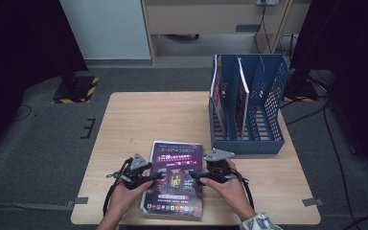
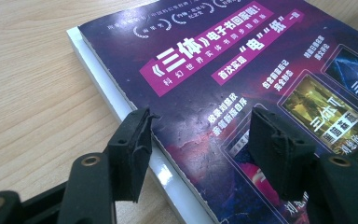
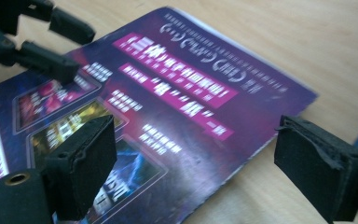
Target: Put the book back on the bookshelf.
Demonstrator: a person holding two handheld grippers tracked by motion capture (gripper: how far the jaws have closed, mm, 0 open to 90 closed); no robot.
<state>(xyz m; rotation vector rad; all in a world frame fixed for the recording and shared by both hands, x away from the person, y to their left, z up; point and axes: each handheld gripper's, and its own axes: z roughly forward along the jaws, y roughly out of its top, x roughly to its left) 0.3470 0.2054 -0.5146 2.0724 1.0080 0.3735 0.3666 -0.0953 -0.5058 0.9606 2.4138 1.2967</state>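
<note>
Both grippers black: left gripper [image 1: 154,177] and right gripper [image 1: 197,178] each carry a grey three-cornered plate on top, with black cables looping back. Foam-like black jaw pads, brass-coloured rivets. Patterned light cuff [image 1: 261,223] beside the right gripper.

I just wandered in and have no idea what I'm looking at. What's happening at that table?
A person is working with two hand-held tongs on a purple magazine lying flat on the wooden table. The left tongs and right tongs are both open, one at each side edge. A blue file rack with similar magazines stands behind.
</note>
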